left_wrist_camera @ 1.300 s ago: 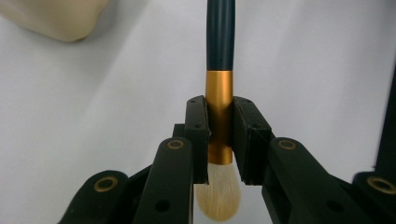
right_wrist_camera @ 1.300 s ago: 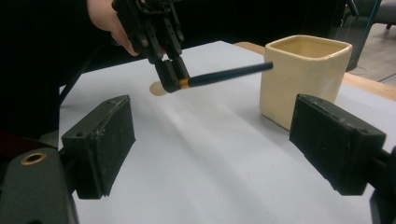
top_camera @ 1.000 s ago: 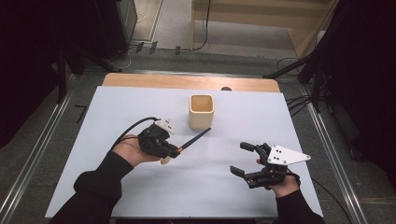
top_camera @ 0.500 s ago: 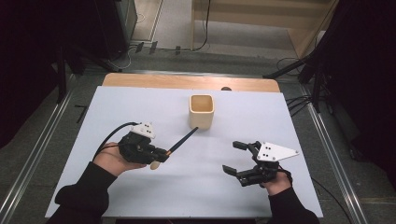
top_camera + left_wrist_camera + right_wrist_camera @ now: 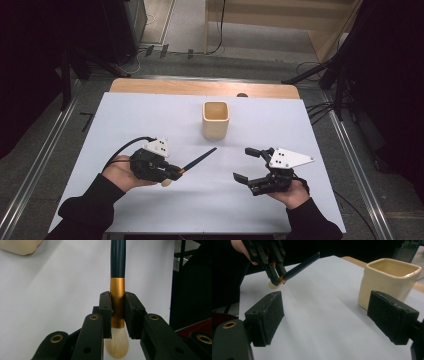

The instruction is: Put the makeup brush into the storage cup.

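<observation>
Cream square cup (image 5: 216, 119) upper centre of the white table (image 5: 310, 125), cables (image 5: 320, 111) on the grey floor at right

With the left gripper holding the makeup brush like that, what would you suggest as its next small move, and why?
Probably carry the makeup brush toward the cream cup. The left gripper is shut on the brush's gold ferrule, bristles toward the hand, and the dark handle already points at the cup, which stands open and upright some way off. The right gripper is open, holding nothing.
</observation>
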A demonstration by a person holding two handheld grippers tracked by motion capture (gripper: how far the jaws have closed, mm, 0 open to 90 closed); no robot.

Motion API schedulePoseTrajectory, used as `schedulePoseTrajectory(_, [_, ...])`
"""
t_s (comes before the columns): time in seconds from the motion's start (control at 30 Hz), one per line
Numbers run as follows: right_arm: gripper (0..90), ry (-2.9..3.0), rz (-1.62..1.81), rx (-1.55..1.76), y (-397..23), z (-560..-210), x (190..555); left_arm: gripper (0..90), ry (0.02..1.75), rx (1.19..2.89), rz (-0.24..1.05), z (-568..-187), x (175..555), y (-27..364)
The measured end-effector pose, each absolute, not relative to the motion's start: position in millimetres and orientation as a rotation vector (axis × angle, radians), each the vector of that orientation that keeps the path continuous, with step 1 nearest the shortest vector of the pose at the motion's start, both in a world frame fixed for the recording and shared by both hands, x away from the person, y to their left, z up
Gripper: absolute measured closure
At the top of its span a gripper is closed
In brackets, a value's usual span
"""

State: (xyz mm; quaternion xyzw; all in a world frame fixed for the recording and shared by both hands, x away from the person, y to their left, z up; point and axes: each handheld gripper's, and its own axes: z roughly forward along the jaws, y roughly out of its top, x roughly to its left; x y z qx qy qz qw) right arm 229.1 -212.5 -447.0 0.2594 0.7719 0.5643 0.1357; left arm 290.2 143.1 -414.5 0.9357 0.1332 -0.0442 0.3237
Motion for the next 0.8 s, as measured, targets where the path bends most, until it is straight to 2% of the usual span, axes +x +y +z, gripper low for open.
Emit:
schedulePoseTrajectory(0.23, [14.5, 2.29, 1.623, 0.665, -200, -442, 238, 78.1, 0.263, 2.491, -0.143, -410, 291, 138])
schedulePoseTrajectory(0.8, [14.6, 2.503, 1.578, 0.614, -177, -439, 240, 78.0, 0.118, 2.71, -0.141, -400, 296, 119])
